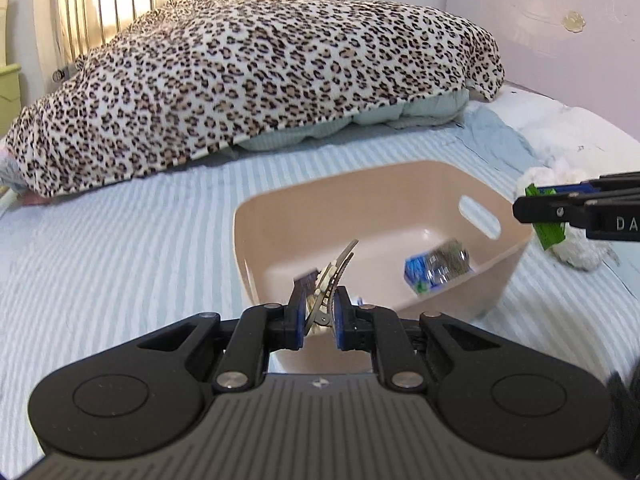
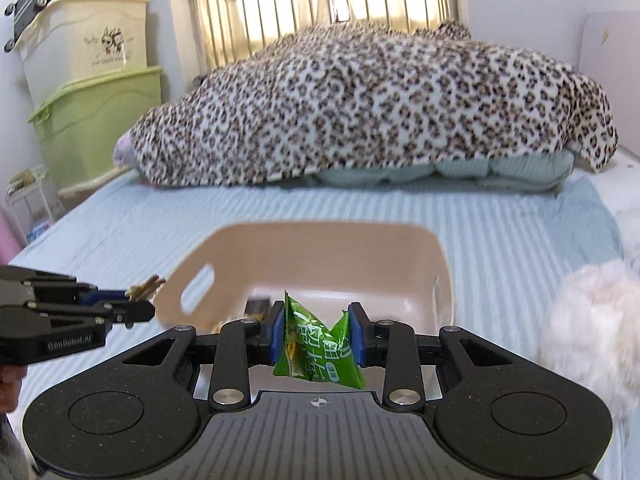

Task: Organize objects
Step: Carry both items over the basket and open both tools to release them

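Note:
A beige plastic basket (image 1: 448, 184) stands on the striped bed; it also shows in the right wrist view (image 2: 400, 256). Inside lies a blue and silver packet (image 1: 436, 268). My left gripper (image 1: 318, 312) is shut on a metal hair clip (image 1: 332, 276), just in front of the basket's near rim. My right gripper (image 2: 318, 334) is shut on a green snack packet (image 2: 316, 348) above the basket's near edge. The right gripper also shows at the right of the left wrist view (image 1: 540, 212), and the left gripper at the left of the right wrist view (image 2: 136, 304).
A leopard-print blanket (image 1: 256, 88) is heaped over bedding behind the basket. A white fluffy item (image 2: 592, 320) lies to the right of the basket. Stacked storage bins (image 2: 88, 92) and a metal rail (image 2: 320, 4) stand beyond the bed.

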The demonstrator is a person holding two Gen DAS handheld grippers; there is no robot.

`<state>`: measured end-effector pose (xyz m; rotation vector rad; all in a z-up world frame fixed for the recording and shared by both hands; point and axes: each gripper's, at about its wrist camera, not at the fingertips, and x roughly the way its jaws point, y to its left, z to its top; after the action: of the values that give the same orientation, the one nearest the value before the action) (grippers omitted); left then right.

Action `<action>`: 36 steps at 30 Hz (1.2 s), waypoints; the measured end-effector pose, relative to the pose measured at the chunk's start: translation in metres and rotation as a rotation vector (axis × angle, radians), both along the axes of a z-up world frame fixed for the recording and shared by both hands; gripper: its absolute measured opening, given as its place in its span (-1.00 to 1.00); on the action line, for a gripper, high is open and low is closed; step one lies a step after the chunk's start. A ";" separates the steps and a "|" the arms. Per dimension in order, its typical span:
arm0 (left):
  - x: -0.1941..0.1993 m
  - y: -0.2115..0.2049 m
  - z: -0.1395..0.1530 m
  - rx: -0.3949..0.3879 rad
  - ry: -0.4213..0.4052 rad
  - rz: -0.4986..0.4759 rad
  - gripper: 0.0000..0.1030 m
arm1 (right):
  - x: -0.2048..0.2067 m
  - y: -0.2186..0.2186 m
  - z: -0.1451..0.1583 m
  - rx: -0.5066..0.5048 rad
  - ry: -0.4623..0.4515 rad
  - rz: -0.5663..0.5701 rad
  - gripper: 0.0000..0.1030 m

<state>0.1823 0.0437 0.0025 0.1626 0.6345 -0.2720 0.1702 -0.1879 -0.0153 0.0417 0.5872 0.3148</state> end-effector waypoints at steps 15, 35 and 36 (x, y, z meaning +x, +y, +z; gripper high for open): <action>0.082 -0.038 -0.034 0.093 0.124 0.092 -0.70 | 0.078 0.006 -0.032 -0.092 0.059 -0.031 -0.41; 0.096 -0.041 -0.041 0.098 0.254 0.215 0.45 | 0.087 0.004 -0.052 -0.114 0.189 -0.051 0.33; 0.095 -0.041 -0.038 0.093 0.254 0.217 0.46 | 0.085 0.003 -0.049 -0.108 0.191 -0.054 0.41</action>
<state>0.2771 0.0023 -0.0350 0.1478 0.9106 -0.0532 0.2555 -0.1849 -0.0640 -0.0168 0.7908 0.2273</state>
